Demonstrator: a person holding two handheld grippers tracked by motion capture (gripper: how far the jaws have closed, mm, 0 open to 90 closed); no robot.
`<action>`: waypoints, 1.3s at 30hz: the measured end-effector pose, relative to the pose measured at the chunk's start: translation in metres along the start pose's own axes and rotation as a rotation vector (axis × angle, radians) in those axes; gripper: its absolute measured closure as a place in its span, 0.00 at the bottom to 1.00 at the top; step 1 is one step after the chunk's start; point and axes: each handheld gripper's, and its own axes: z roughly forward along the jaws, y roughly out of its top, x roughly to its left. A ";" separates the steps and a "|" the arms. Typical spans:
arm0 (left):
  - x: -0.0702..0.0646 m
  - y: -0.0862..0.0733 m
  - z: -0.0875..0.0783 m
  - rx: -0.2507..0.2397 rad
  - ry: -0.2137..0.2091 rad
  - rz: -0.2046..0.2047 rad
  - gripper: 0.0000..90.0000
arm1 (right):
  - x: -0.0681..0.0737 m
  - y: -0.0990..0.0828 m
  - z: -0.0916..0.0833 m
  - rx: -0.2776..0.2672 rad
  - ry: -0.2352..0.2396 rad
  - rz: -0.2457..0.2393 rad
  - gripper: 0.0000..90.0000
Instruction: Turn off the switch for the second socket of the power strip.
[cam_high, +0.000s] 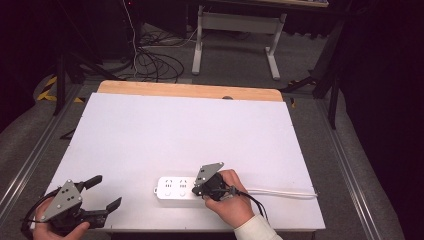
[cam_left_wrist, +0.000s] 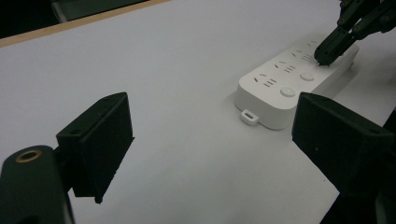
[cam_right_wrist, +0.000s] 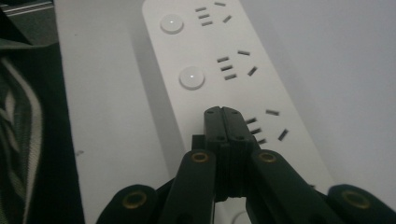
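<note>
A white power strip (cam_high: 172, 189) lies near the table's front edge, with round buttons beside its sockets and a white cable (cam_high: 280, 191) running right. My right gripper (cam_high: 196, 190) is shut with nothing held, its tips pressed down on the strip's top. In the right gripper view the closed tips (cam_right_wrist: 223, 112) rest beside a socket on the power strip (cam_right_wrist: 224, 60), below a round button (cam_right_wrist: 192, 77). My left gripper (cam_high: 106, 192) stands open at the front left, apart from the strip. The left gripper view shows the power strip (cam_left_wrist: 289, 86) ahead between its wide jaws, with the right gripper (cam_left_wrist: 324, 55) touching it.
The white table top (cam_high: 185, 135) has a wooden strip (cam_high: 190, 91) along its far edge. Beyond it stand a white desk frame (cam_high: 235, 40) and loose cables (cam_high: 155, 62) on the floor. Metal rails (cam_high: 30, 155) run along both sides.
</note>
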 end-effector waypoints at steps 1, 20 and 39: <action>0.000 0.000 0.000 0.000 0.000 0.000 0.15 | 0.000 0.000 0.000 -0.005 -0.009 0.001 1.00; 0.001 0.000 0.000 -0.001 -0.001 0.000 0.15 | 0.005 0.005 -0.029 -0.160 -0.024 0.010 1.00; 0.001 -0.001 0.000 -0.002 -0.002 -0.003 0.15 | 0.005 0.007 -0.040 -0.207 -0.009 0.030 0.82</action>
